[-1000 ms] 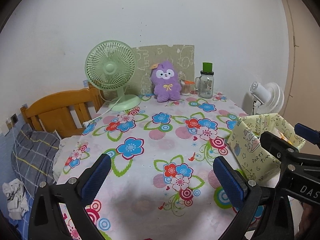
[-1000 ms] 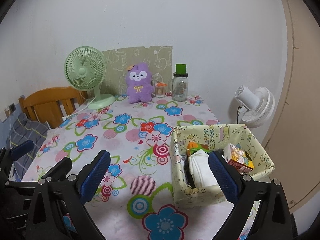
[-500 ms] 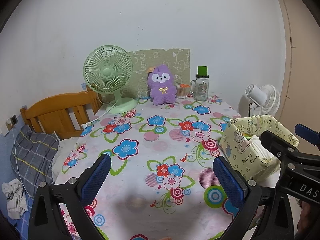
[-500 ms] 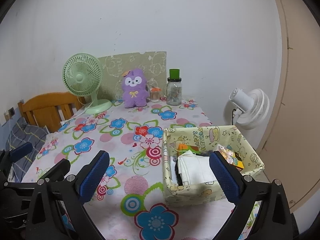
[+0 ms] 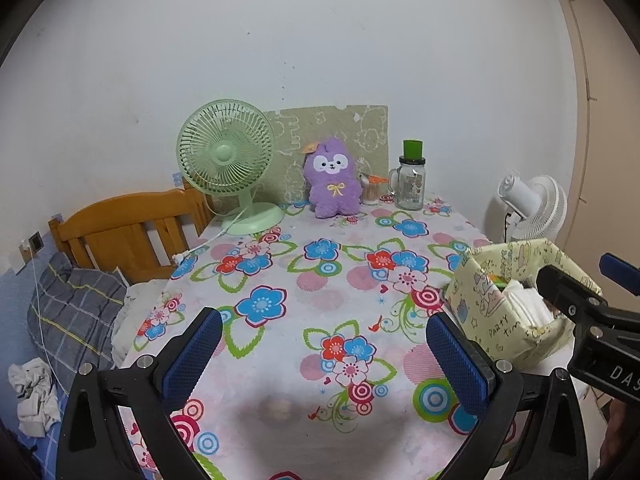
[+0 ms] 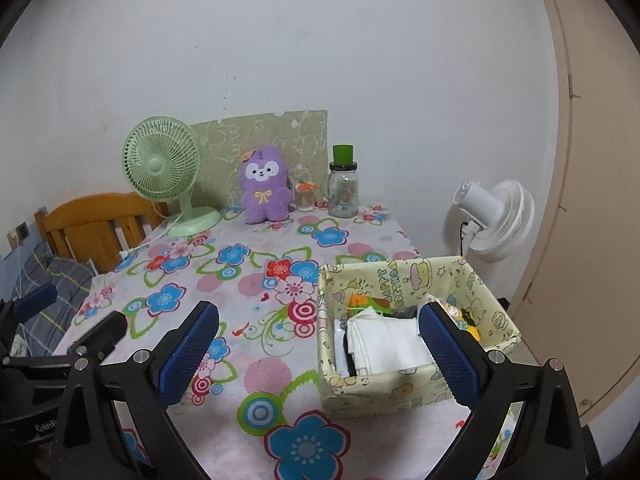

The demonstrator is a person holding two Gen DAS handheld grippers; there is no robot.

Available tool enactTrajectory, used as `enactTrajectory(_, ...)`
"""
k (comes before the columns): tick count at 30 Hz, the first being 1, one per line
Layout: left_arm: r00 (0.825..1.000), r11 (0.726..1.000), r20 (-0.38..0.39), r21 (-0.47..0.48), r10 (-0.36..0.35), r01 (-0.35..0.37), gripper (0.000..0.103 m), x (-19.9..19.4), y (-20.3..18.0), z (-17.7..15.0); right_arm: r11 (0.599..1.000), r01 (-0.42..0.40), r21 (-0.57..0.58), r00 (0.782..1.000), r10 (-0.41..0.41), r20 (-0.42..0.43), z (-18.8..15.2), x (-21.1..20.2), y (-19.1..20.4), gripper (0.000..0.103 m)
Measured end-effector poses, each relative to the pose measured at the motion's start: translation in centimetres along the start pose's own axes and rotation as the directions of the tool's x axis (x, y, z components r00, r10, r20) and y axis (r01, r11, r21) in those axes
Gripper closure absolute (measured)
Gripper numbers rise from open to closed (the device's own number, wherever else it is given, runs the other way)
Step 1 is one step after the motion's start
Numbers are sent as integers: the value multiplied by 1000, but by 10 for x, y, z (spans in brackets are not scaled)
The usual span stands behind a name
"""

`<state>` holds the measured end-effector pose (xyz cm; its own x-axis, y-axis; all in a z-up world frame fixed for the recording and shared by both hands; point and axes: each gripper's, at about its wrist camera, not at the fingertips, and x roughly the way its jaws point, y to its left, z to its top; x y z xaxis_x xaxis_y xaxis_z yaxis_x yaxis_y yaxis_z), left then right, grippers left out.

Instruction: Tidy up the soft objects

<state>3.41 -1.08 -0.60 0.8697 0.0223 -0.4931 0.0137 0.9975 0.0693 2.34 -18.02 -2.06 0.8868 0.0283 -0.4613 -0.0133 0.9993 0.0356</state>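
A purple plush toy [image 5: 331, 178] sits upright at the far end of the flowered table [image 5: 320, 280], also in the right wrist view [image 6: 265, 190]. A yellow patterned fabric box [image 6: 416, 332] at the table's right holds folded white cloth [image 6: 386, 344] and small items; it also shows in the left wrist view [image 5: 516, 308]. My left gripper [image 5: 324, 356] is open and empty above the near table. My right gripper [image 6: 318, 356] is open and empty, its right finger in front of the box.
A green desk fan [image 5: 228, 168] with a cord, a glass jar with a green lid [image 5: 411, 180] and a small cup [image 5: 370, 190] stand at the back. A white fan [image 6: 496, 216] is off the right edge. A wooden bed frame [image 5: 128, 232] is at the left.
Both grippers have pulled back and risen from the table, so the plush toy and the box look farther away. Both stay open and empty.
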Motion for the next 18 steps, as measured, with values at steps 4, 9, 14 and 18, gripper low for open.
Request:
enactTrajectory(4, 1000, 1000, 7, -8, 3, -2, 0, -2, -1, 6, 1000, 4, -15, 1000, -4, 12, 2, -2, 0, 2)
enactTrajectory(9, 1000, 1000, 18, -6, -4, 4, 0, -6, -5, 9, 1000, 9, -10, 1000, -9, 16, 5, -3, -4, 2)
enactTrajectory(14, 1000, 1000, 25, -5, -7, 7, 0, -7, -9, 11, 1000, 11, -8, 1000, -11, 25, 7, -5, -8, 2)
enactTrajectory(18, 1000, 1000, 21, -4, -11, 11, 0, -6, -10, 11, 1000, 13, -7, 1000, -13, 24, 7, -5, -10, 2)
